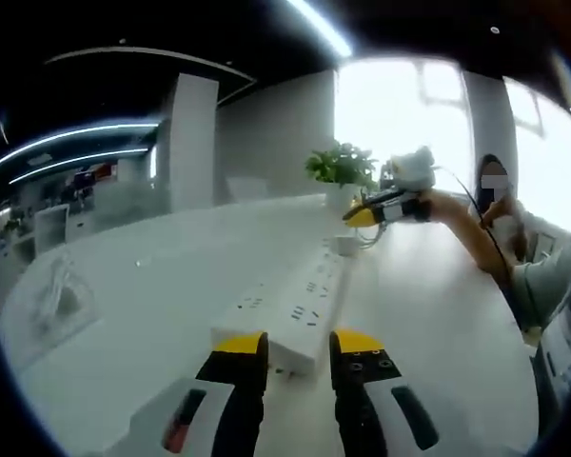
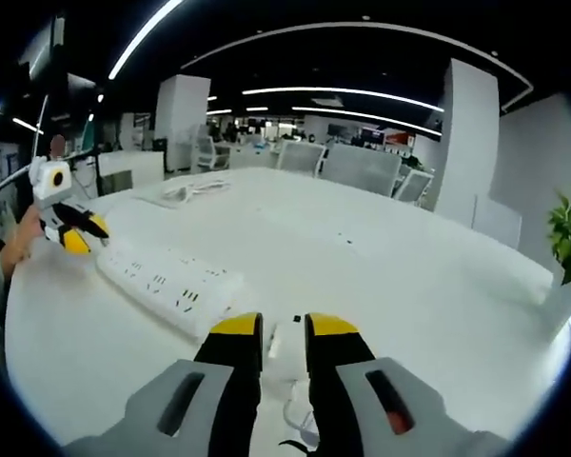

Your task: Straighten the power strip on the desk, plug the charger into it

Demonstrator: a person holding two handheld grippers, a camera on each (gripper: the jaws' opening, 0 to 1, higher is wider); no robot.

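The white power strip (image 1: 290, 303) lies flat on the white desk (image 1: 438, 314) and runs away from my left gripper (image 1: 299, 343). That gripper is open, its yellow tips just over the strip's near end. In the right gripper view the power strip (image 2: 167, 278) lies to the left, with the left gripper (image 2: 81, 233) at its far end. My right gripper (image 2: 284, 326) has its jaws close together on a slim white piece of the charger (image 2: 274, 339), and white cable (image 2: 295, 419) loops below. From the left gripper view, the right gripper (image 1: 373, 213) hovers past the strip's far end, held by a hand.
A potted plant (image 1: 341, 167) stands on the desk behind the strip. A loose white cable (image 2: 195, 188) lies at the far side of the desk (image 2: 381, 276). Office chairs (image 2: 362, 167) line the far edge. A clear bag (image 1: 62, 300) lies on the left.
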